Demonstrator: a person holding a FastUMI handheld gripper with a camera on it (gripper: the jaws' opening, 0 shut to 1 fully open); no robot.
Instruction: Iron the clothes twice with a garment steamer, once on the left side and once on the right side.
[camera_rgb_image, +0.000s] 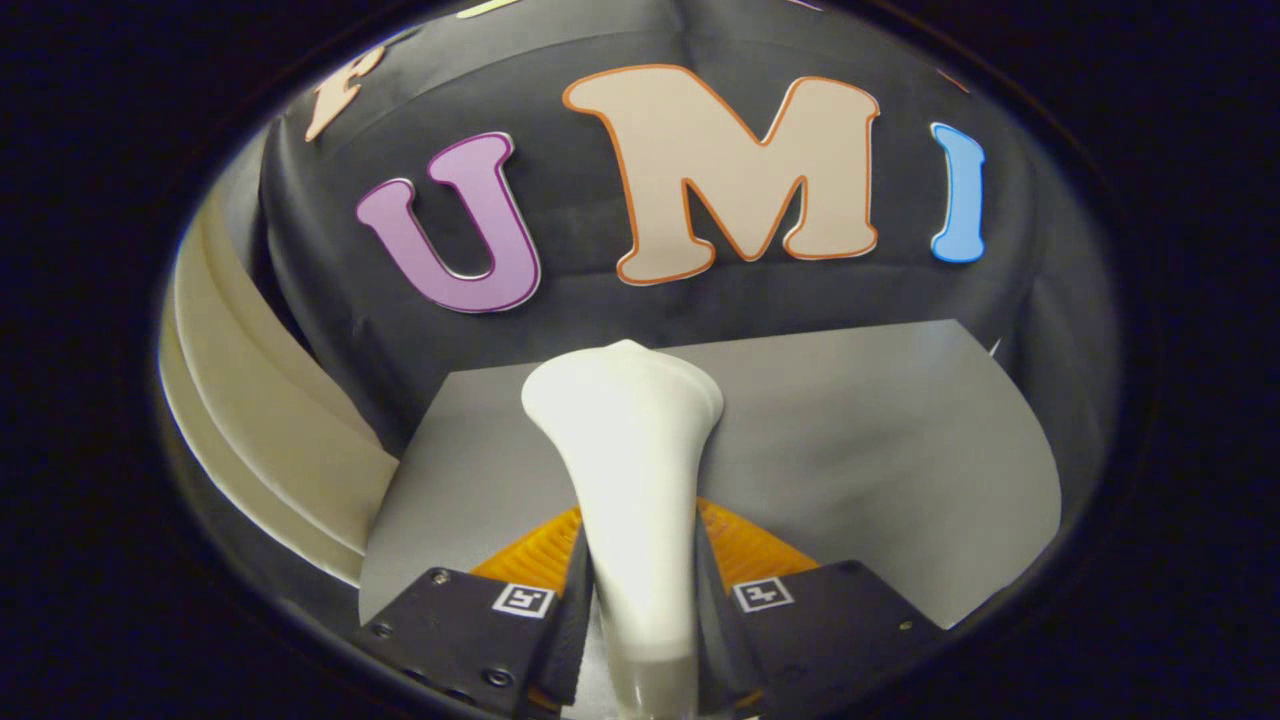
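Hand-held gripper (640, 610) nearest, both fingers (560, 620) pressed against the white handle of the garment steamer (630, 470), one on each side; clenched on it.

Steamer handle runs forward from between the fingers, narrow at the grip, widening into a broad rounded head (625, 395) at its far end. Head tilts away from the gripper, its face not visible from here.

Under and beyond the steamer: a grey surface (870, 450), flat, plain; whether it is cloth or board I cannot tell. The steamer head sits over the surface's far middle part; whether they touch is unclear.

Left of the steamer, past the grey surface's edge: a cream curved panel (270, 430), layered in bands.

Beyond the steamer head: black cloth wall (590, 310) of the booth, rising behind the grey surface.

No containers seen.
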